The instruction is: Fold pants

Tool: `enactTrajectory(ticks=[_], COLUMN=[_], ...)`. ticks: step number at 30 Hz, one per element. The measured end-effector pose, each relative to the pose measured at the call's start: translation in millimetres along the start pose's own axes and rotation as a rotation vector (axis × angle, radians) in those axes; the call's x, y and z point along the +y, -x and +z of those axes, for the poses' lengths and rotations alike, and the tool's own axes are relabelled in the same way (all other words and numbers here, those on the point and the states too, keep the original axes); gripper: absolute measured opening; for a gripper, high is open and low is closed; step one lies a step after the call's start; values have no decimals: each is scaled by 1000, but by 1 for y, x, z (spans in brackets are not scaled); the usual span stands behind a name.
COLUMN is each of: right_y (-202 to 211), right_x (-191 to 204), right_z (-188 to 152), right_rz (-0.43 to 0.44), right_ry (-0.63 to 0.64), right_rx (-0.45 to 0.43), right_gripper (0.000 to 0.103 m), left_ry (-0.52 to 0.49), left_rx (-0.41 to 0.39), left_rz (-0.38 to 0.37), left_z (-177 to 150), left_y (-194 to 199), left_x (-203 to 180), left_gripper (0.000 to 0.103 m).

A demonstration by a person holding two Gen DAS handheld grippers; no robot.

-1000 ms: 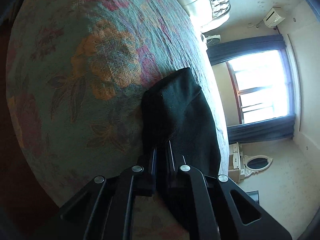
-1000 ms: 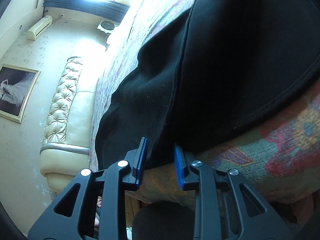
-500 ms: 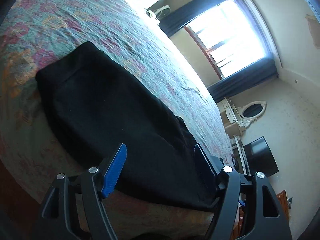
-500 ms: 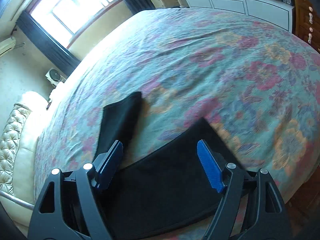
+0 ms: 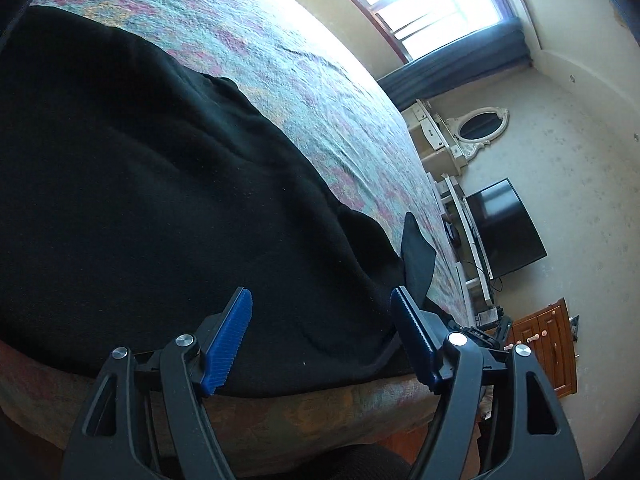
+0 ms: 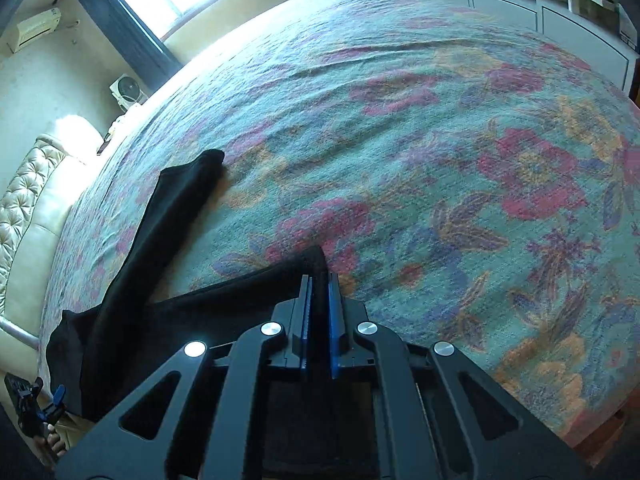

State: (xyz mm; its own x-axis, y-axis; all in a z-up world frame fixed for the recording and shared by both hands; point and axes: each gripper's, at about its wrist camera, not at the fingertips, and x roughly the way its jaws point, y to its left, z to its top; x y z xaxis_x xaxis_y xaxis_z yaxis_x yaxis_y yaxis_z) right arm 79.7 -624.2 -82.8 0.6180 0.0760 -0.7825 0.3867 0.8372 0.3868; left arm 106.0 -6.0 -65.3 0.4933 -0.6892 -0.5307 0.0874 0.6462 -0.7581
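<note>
Black pants (image 5: 152, 184) lie on the floral bedspread (image 5: 320, 92) near the bed's front edge. My left gripper (image 5: 320, 336) is open, its blue pads on either side of the pants' near hem, not gripping. In the right wrist view my right gripper (image 6: 319, 312) is shut on the end of one black pant leg (image 6: 288, 276). The other leg (image 6: 168, 216) stretches away to the left across the bed. The right gripper also shows at the far right in the left wrist view, behind a raised corner of cloth (image 5: 416, 256).
A tufted cream headboard (image 6: 28, 200) stands at the left. A window with dark curtains (image 5: 440, 4), a white vanity with an oval mirror (image 5: 480, 128), a TV (image 5: 504, 228) and a wooden cabinet (image 5: 548, 348) line the walls. The bed's front edge (image 5: 320, 408) drops off below.
My left gripper let go of the pants, opened, and now sits at the near hem. My right gripper opened, moved to a pant leg end and closed on it.
</note>
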Motion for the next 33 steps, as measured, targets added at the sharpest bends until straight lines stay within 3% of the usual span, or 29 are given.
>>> enactTrajectory(ticks=[3,6,7,8,10,13,15,19,21,23,24,25,26,33], right_y=[-4,17,27,32,25,-21,-57,-130,-160,-180,-179,-173,-166,-48], right_x=[-7,21,33,50,96,173,217,276,284,281,274,269,264,197], right_z=[0,9,12,14,21,36,44,59,59,57,55,55,55,44], right_rz=[3,-237,-226,-178,-105,-9,-24,-214,-359,-404,-389,-389,-360,-51], right_ry=[-34,-11,-18,-28,19,141,195,296,346,347,332,318,303,113], right_rx=[23,-88,-136,-171,-167,-68,-18,49,86,135,126,105,90,-80], right_gripper=[10,27,38,56,71,71,71,71,71,68,62,32,9,7], left_ry=[-2,-16,-28,-38,-46,-48,-70,-72,-56,-49,-50,-50,-50,-100], left_rx=[26,37,41,43,44,35,22,16,23,26,27,27,25,22], left_rz=[-17,-31,-34,-40,-46,-43,-29,-29,-26,-32,-33,-34,-32,-13], left_z=[-5,-9,-10,-11,-16,-21,-24,-24,-23,-22,-22,-21,-22,-29], left_y=[-21,-30,-34,-37,-45,-52,-52,-48,-50,-50,-50,-49,-49,-50], left_x=[-8,-14,-18,-21,-26,-29,-31,-31,-30,-29,-28,-28,-28,-38], left_gripper=[71,71,71,71,71,72,73,77,78,79,79,80,80,82])
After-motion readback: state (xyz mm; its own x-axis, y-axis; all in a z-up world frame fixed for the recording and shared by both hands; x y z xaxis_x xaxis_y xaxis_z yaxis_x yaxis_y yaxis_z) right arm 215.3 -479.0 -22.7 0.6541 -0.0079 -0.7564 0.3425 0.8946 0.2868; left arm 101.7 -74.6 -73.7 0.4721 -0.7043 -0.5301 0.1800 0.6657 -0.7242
